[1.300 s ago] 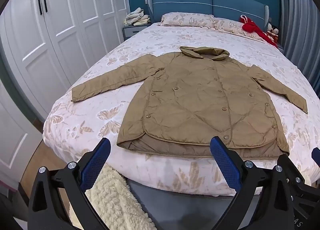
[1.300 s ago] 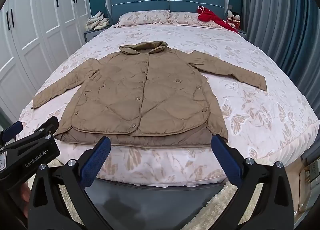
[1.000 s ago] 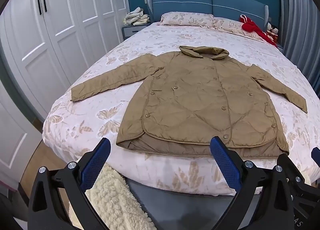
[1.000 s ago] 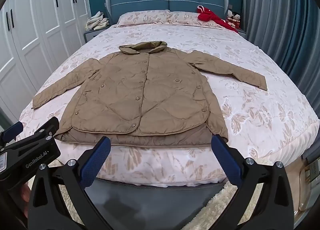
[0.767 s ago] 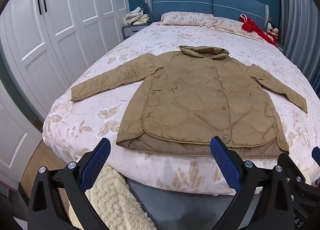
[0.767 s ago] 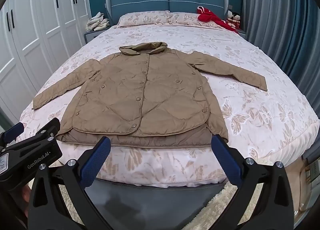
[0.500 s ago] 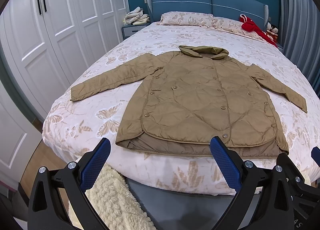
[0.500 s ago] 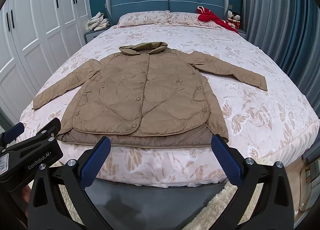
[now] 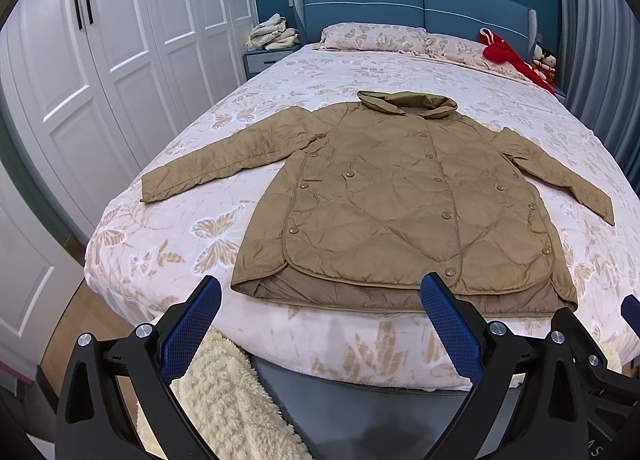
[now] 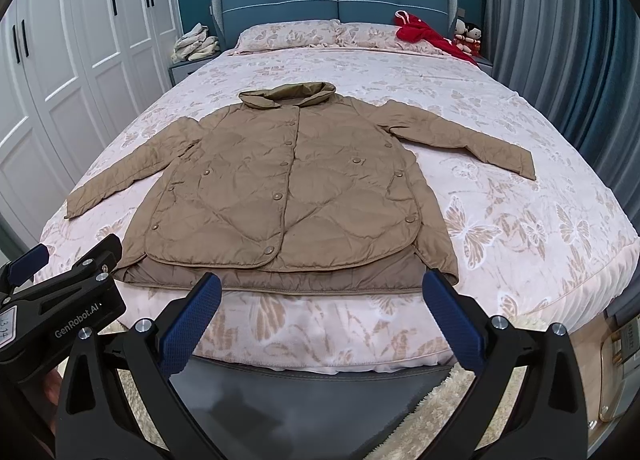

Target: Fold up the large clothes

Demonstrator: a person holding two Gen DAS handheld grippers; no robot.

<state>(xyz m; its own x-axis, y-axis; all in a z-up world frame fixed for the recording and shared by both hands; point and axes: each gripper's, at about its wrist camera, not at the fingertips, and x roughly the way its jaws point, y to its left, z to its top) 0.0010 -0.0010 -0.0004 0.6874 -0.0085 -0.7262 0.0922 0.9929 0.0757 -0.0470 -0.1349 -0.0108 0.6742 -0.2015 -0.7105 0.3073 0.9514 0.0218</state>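
Tan quilted jacket (image 9: 404, 204) spread flat, front up, buttoned, on bed (image 9: 168, 236), sleeves out to both sides, hem nearest. Probably light, soft, puffy, slick shell; likely to slide. Best hold: left cuff (image 9: 160, 190), right cuff (image 10: 518, 162). Left gripper (image 9: 320, 324) and right gripper (image 10: 322, 320) both spread wide, empty, short of hem.

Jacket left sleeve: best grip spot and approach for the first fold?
Judgement: take the left sleeve at its cuff, coming from the wardrobe side with the left tongs, open now. The sleeve lies flat, stretched away from the jacket body on the bed, so the cuff is a free edge to pinch and carry across.
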